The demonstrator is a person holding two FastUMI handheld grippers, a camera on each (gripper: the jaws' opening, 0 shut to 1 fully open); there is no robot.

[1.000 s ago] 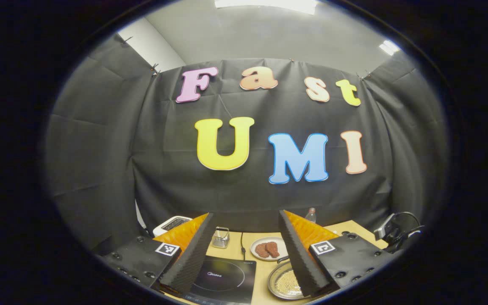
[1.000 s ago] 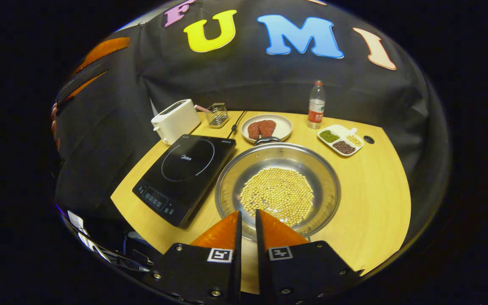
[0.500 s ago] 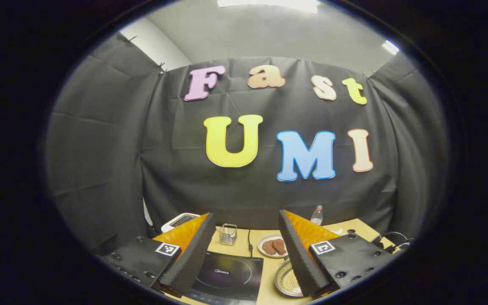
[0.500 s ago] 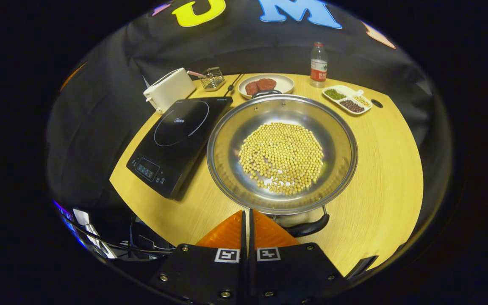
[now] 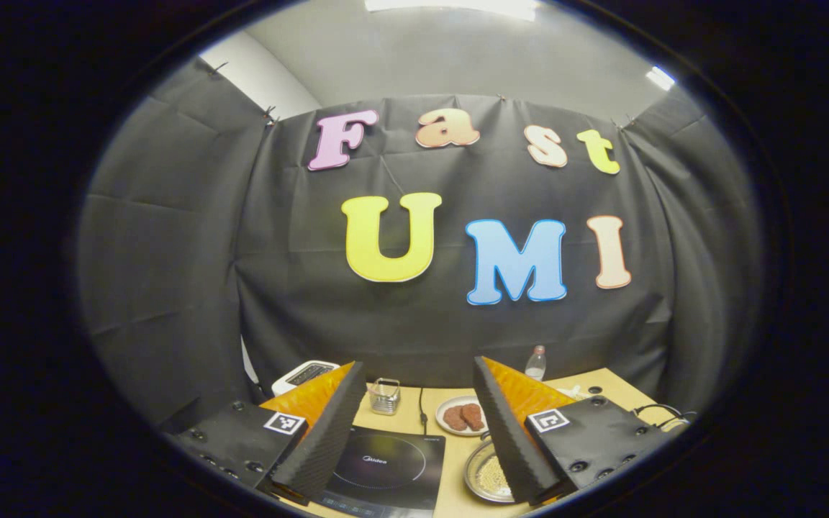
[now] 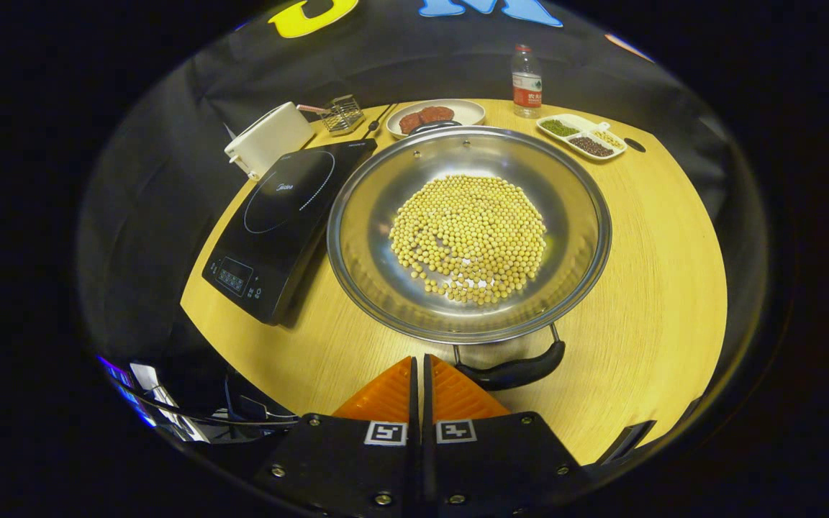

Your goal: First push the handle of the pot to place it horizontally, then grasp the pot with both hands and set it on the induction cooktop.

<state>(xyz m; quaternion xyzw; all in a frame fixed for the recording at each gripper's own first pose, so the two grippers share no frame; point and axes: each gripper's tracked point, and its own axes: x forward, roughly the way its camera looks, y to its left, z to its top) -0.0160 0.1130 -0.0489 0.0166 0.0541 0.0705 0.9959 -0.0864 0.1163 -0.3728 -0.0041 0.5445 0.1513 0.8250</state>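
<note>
Behind right tool (image 6: pixel 420 374): pot (image 6: pixel 468 234) near handle (image 6: pixel 512 372) visible, far handle mostly hidden | right tool clenched | left tool (image 5: pixel 414 424) released

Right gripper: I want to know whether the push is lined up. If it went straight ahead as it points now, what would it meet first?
Probably the pot's near handle, just ahead of the shut right gripper and slightly right of its line; depth is unclear.

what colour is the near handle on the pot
Black, a curved grip on thin metal arms. The handle of the pot shows best in the right gripper view.
</note>
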